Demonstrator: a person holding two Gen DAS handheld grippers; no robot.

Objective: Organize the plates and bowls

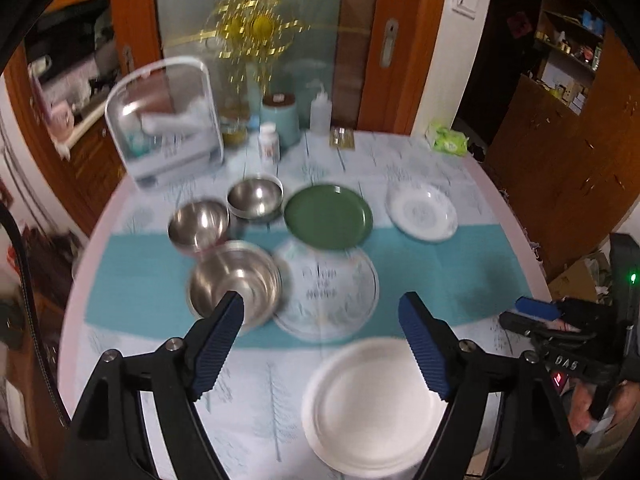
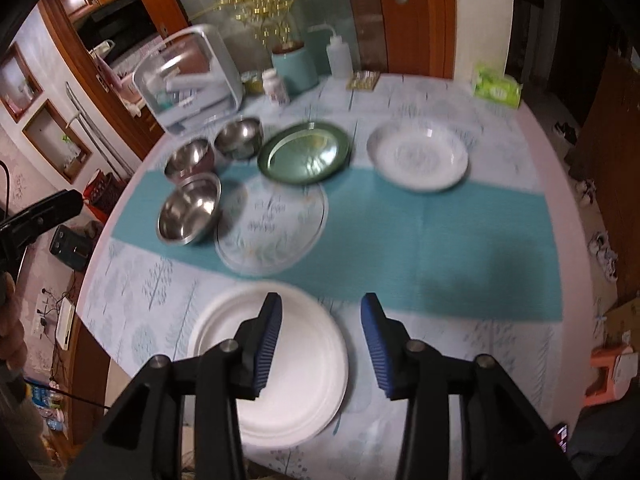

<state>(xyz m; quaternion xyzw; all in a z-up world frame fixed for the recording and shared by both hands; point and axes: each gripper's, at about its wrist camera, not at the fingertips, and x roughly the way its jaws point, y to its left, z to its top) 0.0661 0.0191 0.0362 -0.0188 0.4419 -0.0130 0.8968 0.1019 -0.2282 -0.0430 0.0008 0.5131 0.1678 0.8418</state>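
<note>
Three steel bowls sit at the table's left: near bowl (image 1: 234,282) (image 2: 190,210), middle bowl (image 1: 199,224) (image 2: 190,158), far bowl (image 1: 255,198) (image 2: 239,138). A patterned glass plate (image 1: 330,290) (image 2: 274,226) lies beside them. A green plate (image 1: 328,216) (image 2: 304,151) and a white patterned dish (image 1: 421,212) (image 2: 418,154) lie farther back. A white paper plate (image 1: 374,404) (image 2: 280,364) lies near the front edge. My left gripper (image 1: 322,310) is open and empty above the glass plate. My right gripper (image 2: 321,312) is open and empty over the paper plate's right rim.
At the back stand a clear-lidded box (image 1: 168,120), a teal canister (image 1: 280,118), a pill bottle (image 1: 269,144), a squeeze bottle (image 1: 321,110) and a green tissue pack (image 1: 448,140). A teal runner (image 2: 460,236) crosses the round table. The right gripper shows at the left wrist view's right edge (image 1: 560,324).
</note>
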